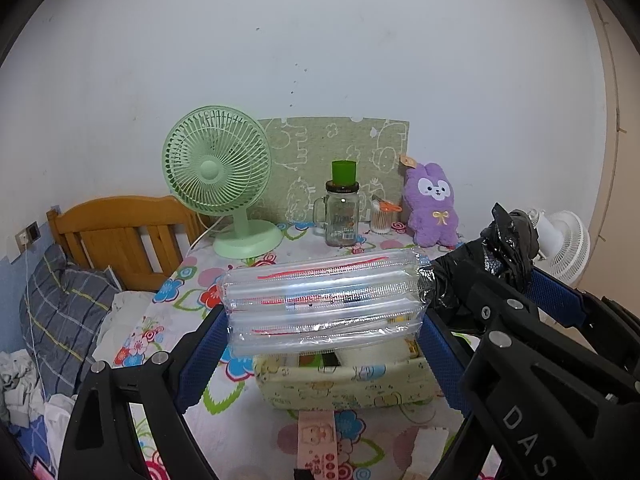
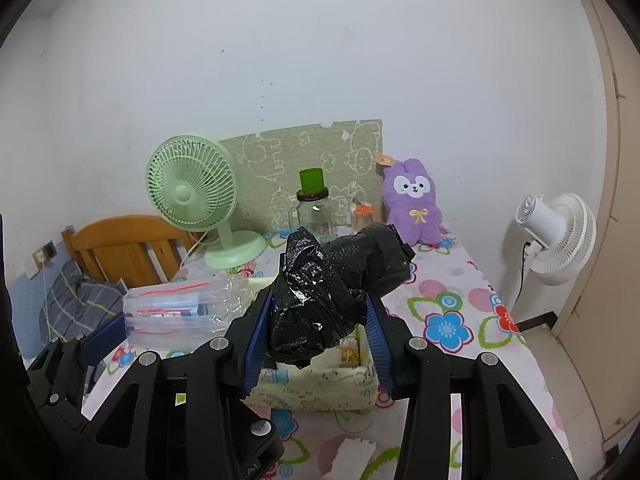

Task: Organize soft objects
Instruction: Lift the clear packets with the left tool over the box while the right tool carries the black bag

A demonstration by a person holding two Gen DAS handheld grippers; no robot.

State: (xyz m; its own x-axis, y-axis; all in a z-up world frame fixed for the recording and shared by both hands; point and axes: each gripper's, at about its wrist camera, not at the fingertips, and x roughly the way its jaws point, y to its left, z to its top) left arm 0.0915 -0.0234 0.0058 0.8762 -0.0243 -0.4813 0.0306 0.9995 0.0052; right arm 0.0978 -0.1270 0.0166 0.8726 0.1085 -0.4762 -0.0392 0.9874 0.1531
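A: Left wrist view status?

B: The left gripper (image 1: 324, 344) is clamped on a clear inflated plastic air-cushion pack with red lines (image 1: 322, 300), held above a pale yellow cartoon-print fabric storage box (image 1: 344, 390) on the flower-print tablecloth (image 1: 192, 284). The box contents (a white roll, small cartons) show here only.

A: Right wrist view?

B: The right gripper (image 2: 318, 344) is closed around a crumpled black plastic bag (image 2: 328, 300), over the same box's right part. Its blue pads (image 2: 258, 344) press both sides. This view alone shows the whole white standing fan (image 2: 558, 236), far right. A green desk fan (image 2: 192, 200) and purple plush rabbit (image 2: 412, 204) stand at the far edge.
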